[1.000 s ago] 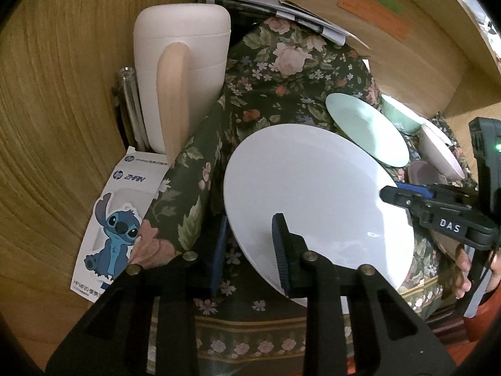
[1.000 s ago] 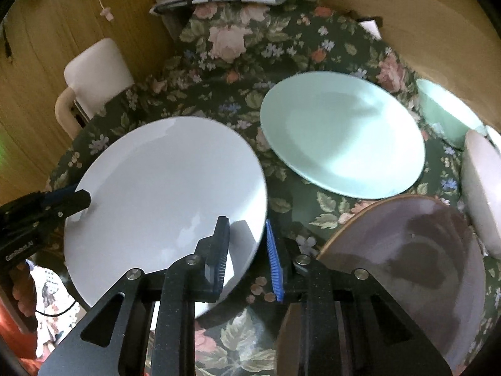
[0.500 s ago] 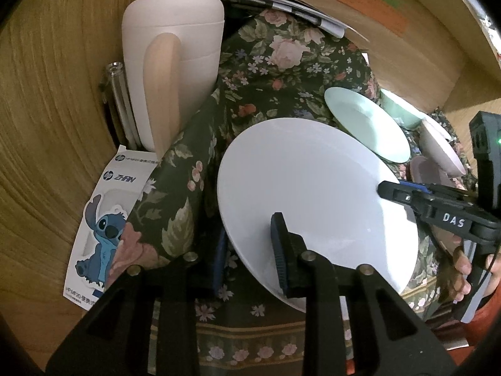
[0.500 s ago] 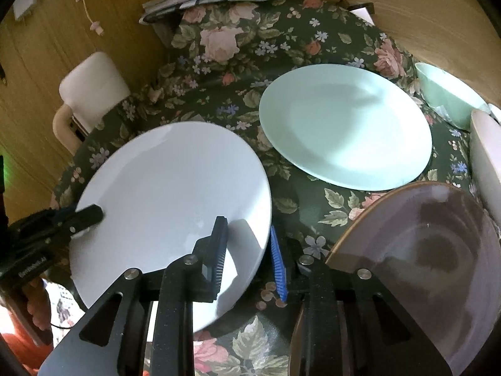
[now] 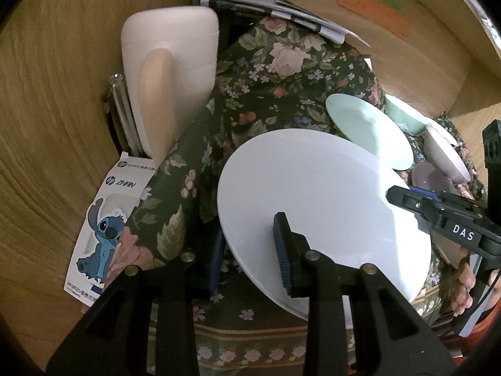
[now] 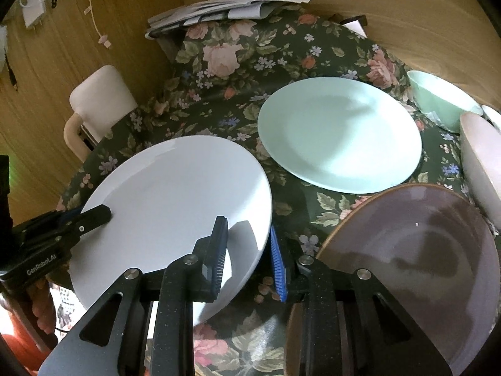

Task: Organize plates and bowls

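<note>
The left gripper (image 5: 250, 250) has its fingers narrowed over the near-left rim of the white plate (image 5: 313, 194), one pad on top of the plate and the other underneath; its jaws have just opened a touch, yet the rim sits between them and looks pinched. The right gripper (image 6: 247, 257) clamps the opposite edge of the same plate (image 6: 175, 206) in the same way, top finger on the face and blue pad below the rim. Each gripper also shows in the other's view, biting the far rim. Two grips on opposite edges most likely serve to keep a wide, flat, slippery plate level and stop it from tipping.

The plate seems raised a little off the floral tablecloth (image 6: 238, 72) that covers the table, tilted slightly, though I cannot tell for sure whether its far edge touches the cloth.

Just beyond it lies the mint-green plate (image 6: 338, 134), flat on the cloth and apart from the white one. Near the right gripper sits a mauve plate (image 6: 422, 250). A mint bowl (image 6: 444, 106) and a pale pink bowl (image 6: 482, 163) stand at the far right. Stacking by kind seems the aim, so the white plate probably goes onto another plate.
</note>
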Action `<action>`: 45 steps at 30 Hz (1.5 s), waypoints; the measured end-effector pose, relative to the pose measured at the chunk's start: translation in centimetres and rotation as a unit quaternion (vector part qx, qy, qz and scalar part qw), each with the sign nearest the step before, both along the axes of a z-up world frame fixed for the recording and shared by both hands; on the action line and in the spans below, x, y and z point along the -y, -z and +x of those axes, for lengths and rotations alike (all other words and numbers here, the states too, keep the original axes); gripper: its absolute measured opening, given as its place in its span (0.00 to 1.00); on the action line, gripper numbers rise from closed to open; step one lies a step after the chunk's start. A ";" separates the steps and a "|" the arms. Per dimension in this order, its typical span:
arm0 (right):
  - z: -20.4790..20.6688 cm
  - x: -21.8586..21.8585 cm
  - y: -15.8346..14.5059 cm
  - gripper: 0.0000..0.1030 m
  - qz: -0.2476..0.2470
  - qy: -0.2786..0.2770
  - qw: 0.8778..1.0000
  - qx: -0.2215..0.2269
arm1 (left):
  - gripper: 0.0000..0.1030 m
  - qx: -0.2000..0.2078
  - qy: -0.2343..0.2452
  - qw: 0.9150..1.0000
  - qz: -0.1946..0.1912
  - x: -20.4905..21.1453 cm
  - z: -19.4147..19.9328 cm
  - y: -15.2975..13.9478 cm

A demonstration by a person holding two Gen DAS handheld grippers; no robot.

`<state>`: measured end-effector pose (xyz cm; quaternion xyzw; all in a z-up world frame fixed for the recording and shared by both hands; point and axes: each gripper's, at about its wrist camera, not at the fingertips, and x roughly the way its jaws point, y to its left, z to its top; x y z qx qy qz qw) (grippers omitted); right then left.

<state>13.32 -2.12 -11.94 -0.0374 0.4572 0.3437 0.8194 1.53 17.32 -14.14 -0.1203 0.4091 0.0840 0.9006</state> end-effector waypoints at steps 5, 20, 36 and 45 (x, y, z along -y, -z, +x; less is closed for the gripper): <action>0.0 0.8 -0.4 0.23 0.008 0.006 1.000 0.007 | 0.30 0.011 0.004 1.000 0.008 0.8 0.3 -0.7; -0.2 5.7 -2.9 0.23 0.031 0.045 0.997 0.045 | 0.30 0.048 0.041 0.998 0.012 4.7 1.7 -2.8; -1.0 12.1 -3.5 0.23 0.039 0.097 0.992 0.063 | 0.30 0.063 0.096 0.993 0.013 10.6 3.1 -3.9; -1.5 15.6 -3.0 0.23 0.043 0.128 0.989 0.057 | 0.30 0.051 0.126 0.991 0.008 13.6 3.7 -3.3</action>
